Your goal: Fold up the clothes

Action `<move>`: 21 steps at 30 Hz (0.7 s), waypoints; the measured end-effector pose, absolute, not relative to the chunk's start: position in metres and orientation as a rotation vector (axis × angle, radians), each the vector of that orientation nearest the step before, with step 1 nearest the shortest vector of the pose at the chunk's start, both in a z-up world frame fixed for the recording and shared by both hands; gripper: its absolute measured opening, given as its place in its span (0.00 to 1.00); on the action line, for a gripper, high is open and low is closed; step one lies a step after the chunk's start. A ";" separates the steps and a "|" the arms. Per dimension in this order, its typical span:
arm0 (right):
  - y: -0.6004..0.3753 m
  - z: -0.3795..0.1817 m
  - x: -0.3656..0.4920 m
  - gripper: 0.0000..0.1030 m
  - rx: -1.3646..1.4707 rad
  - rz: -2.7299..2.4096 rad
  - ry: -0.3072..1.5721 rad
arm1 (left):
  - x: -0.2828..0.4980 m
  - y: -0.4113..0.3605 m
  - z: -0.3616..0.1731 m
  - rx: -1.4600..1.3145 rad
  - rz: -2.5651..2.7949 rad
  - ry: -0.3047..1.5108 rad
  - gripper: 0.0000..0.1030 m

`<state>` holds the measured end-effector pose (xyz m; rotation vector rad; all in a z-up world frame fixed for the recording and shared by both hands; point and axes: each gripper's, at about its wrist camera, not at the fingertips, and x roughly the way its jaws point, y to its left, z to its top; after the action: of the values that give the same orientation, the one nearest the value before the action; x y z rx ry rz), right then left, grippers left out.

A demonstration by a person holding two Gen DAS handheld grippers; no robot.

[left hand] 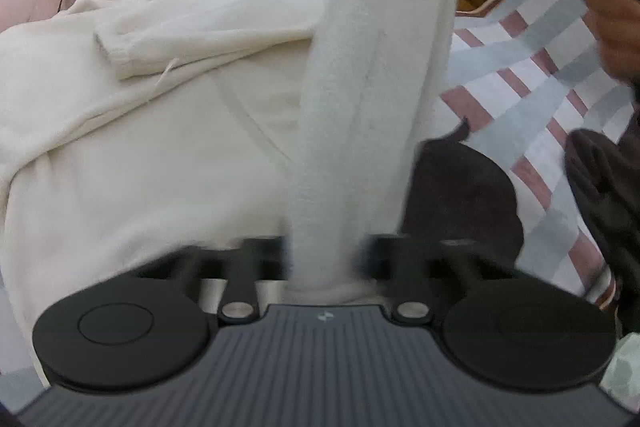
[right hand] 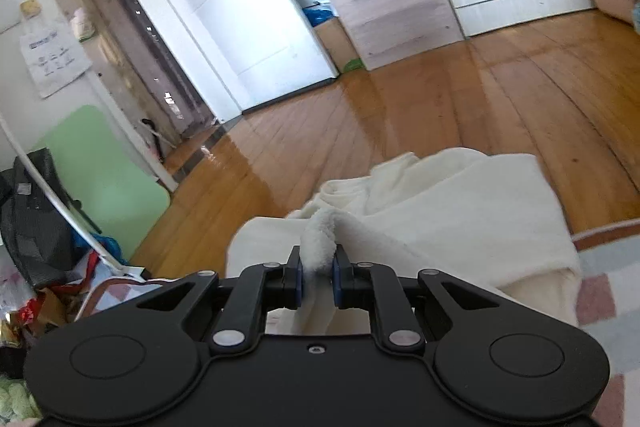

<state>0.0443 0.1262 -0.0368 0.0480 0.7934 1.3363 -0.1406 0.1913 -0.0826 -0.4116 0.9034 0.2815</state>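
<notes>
**Both jaws pinching the cream garment, edge pulled taut between them**

My left gripper [left hand: 326, 259] has its jaws nearly closed on a strip of the cream sweatshirt [left hand: 160, 155]. The strip [left hand: 372, 75] runs from between the fingers up and out of the top of the left wrist view, stretched like a band. Blurred there, so I can't see the pads themselves, but cloth clearly fills the gap. My right gripper [right hand: 318, 269] is likewise almost closed, blue pads squeezing a fleecy bunched fold [right hand: 320, 239] of the same garment.

Where the garment is: most of it lies spread on a striped bed cover [left hand: 532, 75], grey, white and dusty-red blocks, with one cuffed sleeve [left hand: 132, 47] folded across the chest. The far end hangs toward the wooden floor [right hand: 420, 115]. A dark brown garment [left hand: 460, 195] sits just beside it on the cover, partly under the lifted strip.

Why held like this, my guess: two pinch points on one edge, likely hem or side, so the edge stays straight and can be carried over the body as a clean fold. Raised right end keeps the cloth off the pile so it won't drag. Risk: thick fleece slipping from a narrow pinch, or catching the brown item below.

Fold looks early; the body is still rumpled.
</notes>
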 end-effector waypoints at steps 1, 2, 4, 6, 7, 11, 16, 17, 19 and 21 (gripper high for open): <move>0.125 -0.036 0.044 0.16 0.034 1.307 0.781 | -0.136 0.195 -0.076 -0.365 0.306 0.901 0.15; 0.123 -0.035 0.046 0.16 0.035 1.274 0.769 | -0.131 0.199 -0.067 -0.316 0.332 0.889 0.15; 0.119 -0.033 0.054 0.16 0.080 1.206 0.754 | -0.117 0.212 -0.047 -0.210 0.387 0.833 0.15; 0.119 -0.033 0.071 0.16 0.144 1.137 0.737 | -0.103 0.225 -0.028 -0.114 0.439 0.769 0.19; 0.121 -0.034 0.078 0.16 0.154 1.113 0.715 | -0.097 0.233 -0.025 -0.074 0.453 0.729 0.27; 0.138 -0.042 0.108 0.14 0.004 1.034 0.574 | -0.071 0.254 -0.036 0.109 0.455 0.789 0.81; 0.166 -0.067 0.123 0.14 -0.186 0.986 0.544 | -0.096 0.226 -0.032 0.145 0.341 0.811 0.80; 0.169 -0.072 0.125 0.14 -0.185 0.979 0.554 | -0.104 0.220 -0.035 0.138 0.313 0.827 0.80; 0.173 -0.083 0.129 0.14 -0.174 0.963 0.576 | -0.116 0.209 -0.046 0.088 0.260 0.881 0.80; 0.176 -0.089 0.133 0.14 -0.161 0.950 0.593 | -0.128 0.198 -0.062 0.016 0.219 0.949 0.80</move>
<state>0.1325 0.1757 -0.0895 -0.1614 0.5932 0.9496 -0.1276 0.1984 -0.0619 0.0164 0.9491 0.2193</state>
